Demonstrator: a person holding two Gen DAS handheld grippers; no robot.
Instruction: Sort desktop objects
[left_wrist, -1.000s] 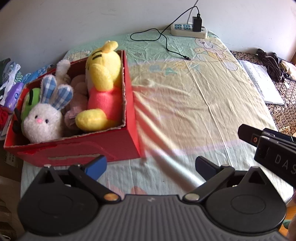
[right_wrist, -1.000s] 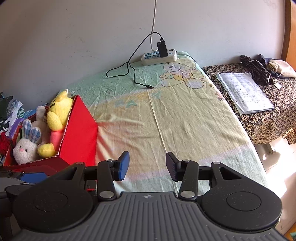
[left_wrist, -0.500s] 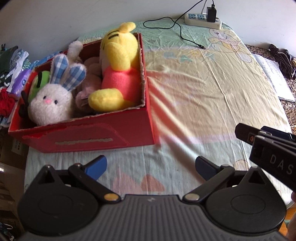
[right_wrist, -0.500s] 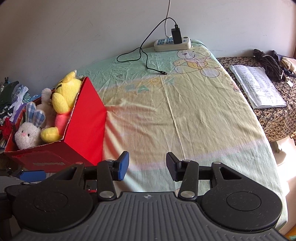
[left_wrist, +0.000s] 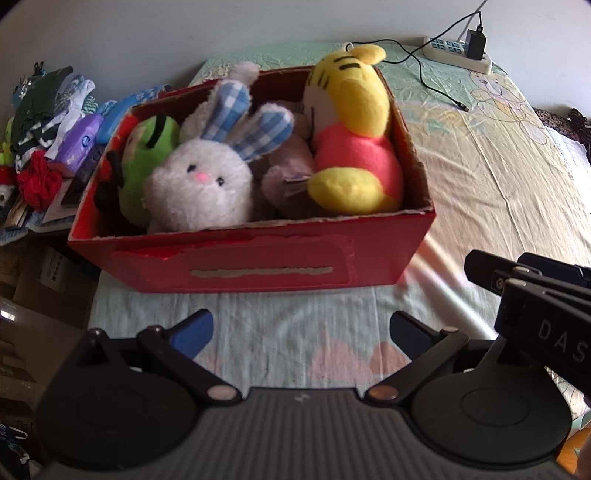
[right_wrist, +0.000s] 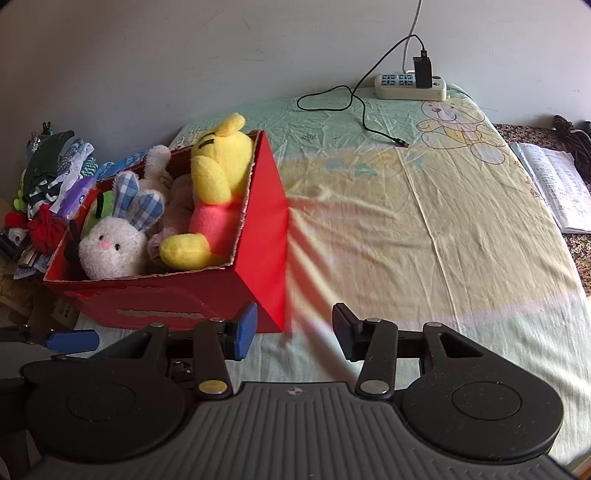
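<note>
Both the left gripper (left_wrist: 301, 330) and right gripper (right_wrist: 293, 328) hang wide and empty; the bunny (left_wrist: 201, 188) looks light and squashy, best pinched by its ears.

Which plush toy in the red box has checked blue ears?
The white rabbit, at the front of the red box. The yellow bear beside it wears pink; the green toy has no such ears.

Red box (left_wrist: 258, 266) crammed with plush toys (left_wrist: 207, 184), bedsheet (right_wrist: 424, 221) beside it bare
</note>
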